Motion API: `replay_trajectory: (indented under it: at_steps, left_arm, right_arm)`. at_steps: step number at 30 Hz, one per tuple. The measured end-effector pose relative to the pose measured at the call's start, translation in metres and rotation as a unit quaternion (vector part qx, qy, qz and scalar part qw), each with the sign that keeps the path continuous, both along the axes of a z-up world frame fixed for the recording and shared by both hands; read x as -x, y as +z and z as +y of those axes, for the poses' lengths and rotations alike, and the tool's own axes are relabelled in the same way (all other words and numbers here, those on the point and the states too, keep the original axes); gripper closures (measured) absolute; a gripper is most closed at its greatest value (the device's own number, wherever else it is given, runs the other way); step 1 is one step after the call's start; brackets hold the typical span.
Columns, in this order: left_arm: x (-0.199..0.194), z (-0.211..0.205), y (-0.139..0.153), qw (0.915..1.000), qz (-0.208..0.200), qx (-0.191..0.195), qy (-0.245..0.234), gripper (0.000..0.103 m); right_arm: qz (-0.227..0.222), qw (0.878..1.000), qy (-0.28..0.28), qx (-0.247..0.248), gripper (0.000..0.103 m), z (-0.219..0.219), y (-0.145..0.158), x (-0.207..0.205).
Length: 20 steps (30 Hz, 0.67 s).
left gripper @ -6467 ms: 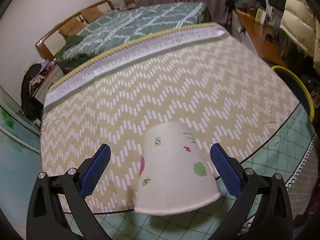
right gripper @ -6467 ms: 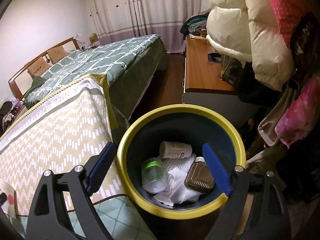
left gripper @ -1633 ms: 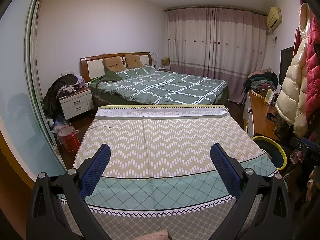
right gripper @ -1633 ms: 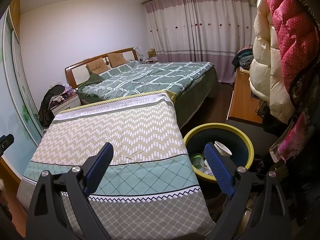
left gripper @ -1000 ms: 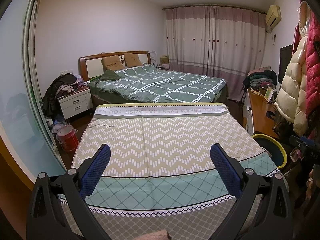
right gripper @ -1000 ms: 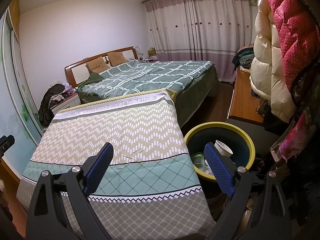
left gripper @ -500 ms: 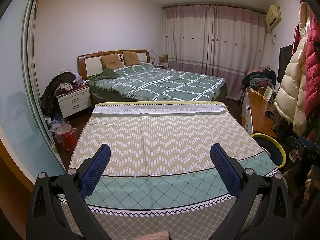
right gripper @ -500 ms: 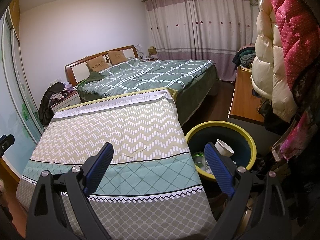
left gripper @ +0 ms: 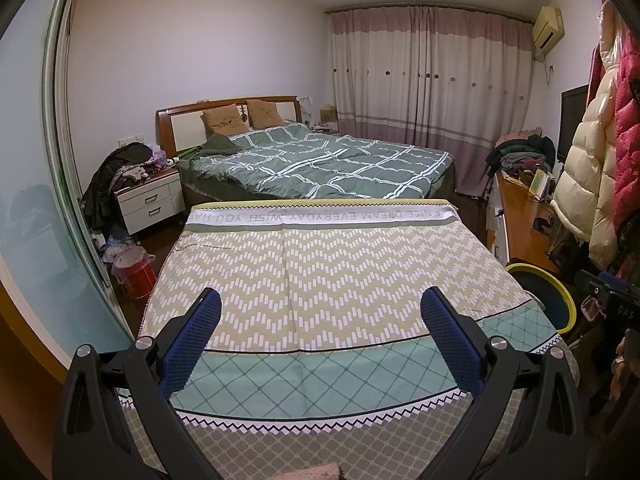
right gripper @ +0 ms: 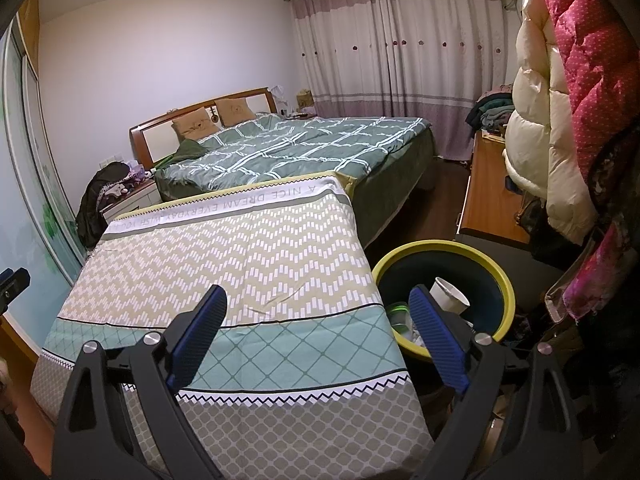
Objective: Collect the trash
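Hovering above the near edge of the cloth point(left gripper: 320, 264), left gripper point(left gripper: 320, 316) spread wide, blue pads point(left gripper: 192, 336) apart, nothing between. Same for the right gripper point(right gripper: 316, 316): released, empty, held over the cloth's right corner. Just past its right pad, beside the cloth's edge: yellow-rimmed bin point(right gripper: 504, 280), holding a white cup point(right gripper: 450, 294) tilted against the inner wall, a green-lidded jar point(right gripper: 398, 314) and some white paper lower down, partly hidden. Seen from the left wrist, only a slice of the bin's rim point(left gripper: 556, 284) at far right. Farther back: green bed point(left gripper: 328, 164) with two tan pillows, nightstand point(left gripper: 150, 200) to its left, curtains point(left gripper: 428, 100) along the rear wall. Hanging at right: puffy coats point(right gripper: 560, 120).
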<state>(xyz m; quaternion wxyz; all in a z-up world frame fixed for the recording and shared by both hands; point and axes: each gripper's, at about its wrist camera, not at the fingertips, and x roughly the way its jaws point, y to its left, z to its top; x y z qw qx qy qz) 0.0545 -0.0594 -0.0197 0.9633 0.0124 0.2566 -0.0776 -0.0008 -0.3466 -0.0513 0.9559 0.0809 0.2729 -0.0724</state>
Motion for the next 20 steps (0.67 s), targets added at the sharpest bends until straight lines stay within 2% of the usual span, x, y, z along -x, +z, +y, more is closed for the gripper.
replay_trajectory:
  at_steps: [7,12,16,20]
  left_arm:
    - [-0.008,-0.002,-0.005,0.9999,0.013,0.005,-0.003,0.005]
    - [-0.018,-0.003,-0.004,0.9999,0.011,0.000,-0.003,0.005]
    - [-0.054,-0.003,-0.012,0.9994,0.032,-0.005,0.007,0.005]
    - [-0.111,0.005,-0.035,0.9975,0.057,-0.021,0.035,0.005]
  right_arm:
    - [0.001,1.000,0.000,0.000,0.015,0.000,-0.002,-0.002]
    - [0.008,1.000,0.010,0.000,0.015,-0.001,-0.003,-0.017]
    - [0.021,0.999,0.024,-0.007,0.008,-0.003,-0.005,-0.056]
    - [0.060,0.997,0.046,-0.011,0.008,0.003,-0.024,-0.119]
